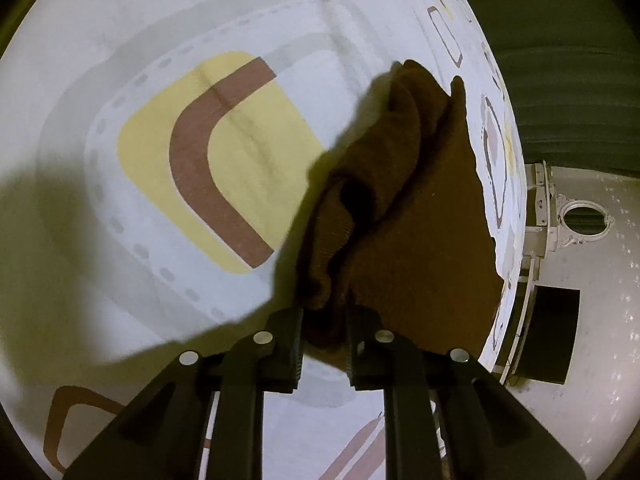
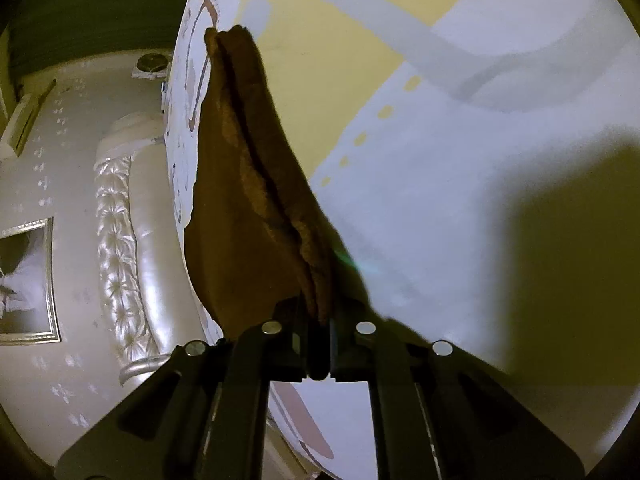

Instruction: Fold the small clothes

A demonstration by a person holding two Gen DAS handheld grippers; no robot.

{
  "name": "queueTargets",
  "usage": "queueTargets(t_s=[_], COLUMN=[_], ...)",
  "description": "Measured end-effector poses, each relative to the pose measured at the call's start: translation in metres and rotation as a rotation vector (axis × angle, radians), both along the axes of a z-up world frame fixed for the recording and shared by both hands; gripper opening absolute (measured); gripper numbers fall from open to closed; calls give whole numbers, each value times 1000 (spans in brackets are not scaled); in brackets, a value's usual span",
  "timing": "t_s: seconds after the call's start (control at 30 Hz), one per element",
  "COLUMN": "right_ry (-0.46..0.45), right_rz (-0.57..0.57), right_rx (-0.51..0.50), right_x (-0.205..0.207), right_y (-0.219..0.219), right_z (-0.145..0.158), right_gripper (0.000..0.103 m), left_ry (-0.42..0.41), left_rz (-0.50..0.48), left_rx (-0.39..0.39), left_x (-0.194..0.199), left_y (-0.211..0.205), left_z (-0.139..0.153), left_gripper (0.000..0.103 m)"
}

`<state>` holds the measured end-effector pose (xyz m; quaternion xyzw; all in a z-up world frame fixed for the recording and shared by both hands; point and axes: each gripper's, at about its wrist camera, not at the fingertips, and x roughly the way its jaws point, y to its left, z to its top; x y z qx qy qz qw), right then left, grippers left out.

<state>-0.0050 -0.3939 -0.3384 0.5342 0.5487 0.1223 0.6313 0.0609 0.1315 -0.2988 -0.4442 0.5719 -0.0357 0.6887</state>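
Observation:
A small brown knitted garment (image 1: 416, 208) hangs bunched above a white bedsheet (image 1: 120, 80) printed with yellow, brown and grey shapes. My left gripper (image 1: 324, 332) is shut on one thick folded edge of it, the cloth filling the gap between the black fingers (image 1: 286, 344). In the right wrist view the same brown garment (image 2: 248, 200) stretches away from the camera in doubled layers. My right gripper (image 2: 320, 340) is shut on its near edge, the jaws nearly touching around the cloth. The far end of the garment reaches toward the bed's edge.
The bedsheet (image 2: 440, 200) covers a bed. Past its edge lie a tufted cream headboard (image 2: 120, 240), a pale patterned wall (image 2: 52, 160) with a framed picture (image 2: 24, 280), a dark curtain (image 1: 560, 60) and a dark box (image 1: 552, 332).

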Motion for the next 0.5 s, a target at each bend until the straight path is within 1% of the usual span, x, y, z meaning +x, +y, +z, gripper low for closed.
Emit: queueTargets(t_s=[0.2,0.27,0.37,0.43,0.5], right_ry=[8,16,20,29,14], right_rz=[-14,-17,0,-1,4], right_rx=[13,11,-19,-50,-98], right_x=[-2,-4,-9,-13,-14], right_y=[0,-1,-6,-11,-14], right_z=[-1,1,10,18,34], right_gripper=[6,8,16,20,21], left_ry=[-3,-4,-6,-7,-9], left_rz=[-1,4,6,6,0], left_rx=[-14,-24,-35,-46,-52], left_x=[-5,-8,-9,-11,-12], left_y=[6,8,9,11,12], left_z=[-1,-2,-4,-5,-6], left_gripper=[17,17,17,17,17])
